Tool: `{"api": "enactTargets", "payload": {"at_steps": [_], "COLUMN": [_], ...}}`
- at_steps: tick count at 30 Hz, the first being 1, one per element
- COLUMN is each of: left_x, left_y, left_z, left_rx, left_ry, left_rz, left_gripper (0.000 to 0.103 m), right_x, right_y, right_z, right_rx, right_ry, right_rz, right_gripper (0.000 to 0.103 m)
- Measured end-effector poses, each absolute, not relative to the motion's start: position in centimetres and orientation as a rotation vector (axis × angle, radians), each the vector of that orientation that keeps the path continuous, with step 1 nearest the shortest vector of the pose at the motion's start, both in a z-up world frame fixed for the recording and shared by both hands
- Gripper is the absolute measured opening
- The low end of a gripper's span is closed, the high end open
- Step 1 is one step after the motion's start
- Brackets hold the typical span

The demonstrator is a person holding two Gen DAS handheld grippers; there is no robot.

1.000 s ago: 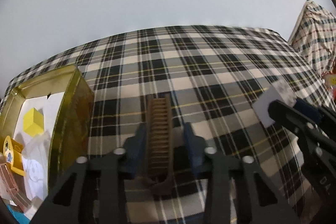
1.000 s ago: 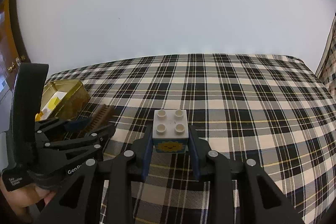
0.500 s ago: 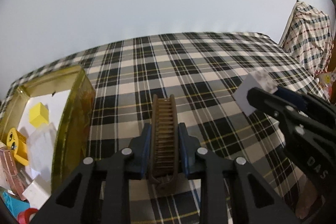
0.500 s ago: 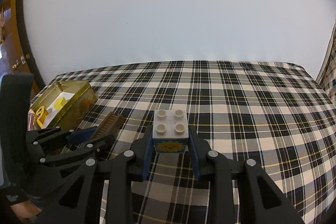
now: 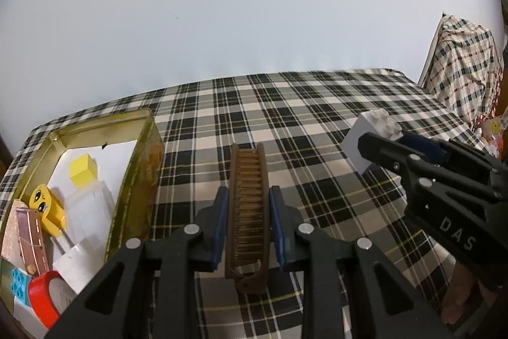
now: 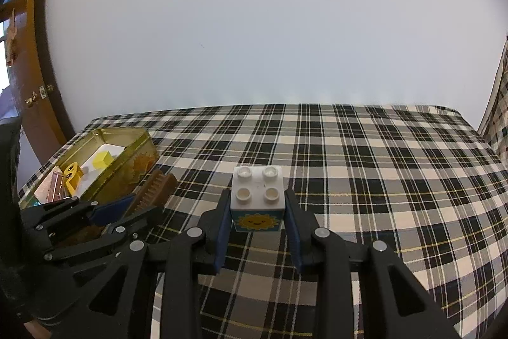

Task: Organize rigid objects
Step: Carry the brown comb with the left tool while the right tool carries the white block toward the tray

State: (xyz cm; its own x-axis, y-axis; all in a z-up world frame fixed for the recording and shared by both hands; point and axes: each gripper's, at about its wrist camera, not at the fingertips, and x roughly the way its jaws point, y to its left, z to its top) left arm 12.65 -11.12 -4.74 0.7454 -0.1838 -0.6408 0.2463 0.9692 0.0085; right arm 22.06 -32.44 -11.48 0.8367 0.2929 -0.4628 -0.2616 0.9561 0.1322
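Comb (image 5: 248, 212) clamped in left gripper (image 5: 247, 223) beside tin's rim (image 5: 139, 167); right gripper (image 6: 257, 223) grips block (image 6: 257, 196).

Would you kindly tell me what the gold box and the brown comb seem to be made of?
The gold rectangular box looks like thin metal, likely tin: its glossy walls mirror the surroundings and the rim is rolled. The brown folding comb seems matte moulded plastic, with evenly formed teeth, though wood cannot be excluded.
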Motion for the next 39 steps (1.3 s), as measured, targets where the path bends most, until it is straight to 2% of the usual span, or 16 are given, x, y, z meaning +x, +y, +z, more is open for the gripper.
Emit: {"api": "enactTargets", "payload": {"at_steps": [39], "left_x": [9.0], "left_y": [-9.6], "left_z": [-3.1], "left_rx": [0.065], "left_ry": [0.527], "left_rz": [-0.203], "left_gripper": [0.024], "right_x": [18.0], "right_y": [-31.9], "right_z": [-10.4], "right_rx": [0.048], "right_ry": [0.383], "right_rz": [0.293], "right_gripper": [0.034]}}
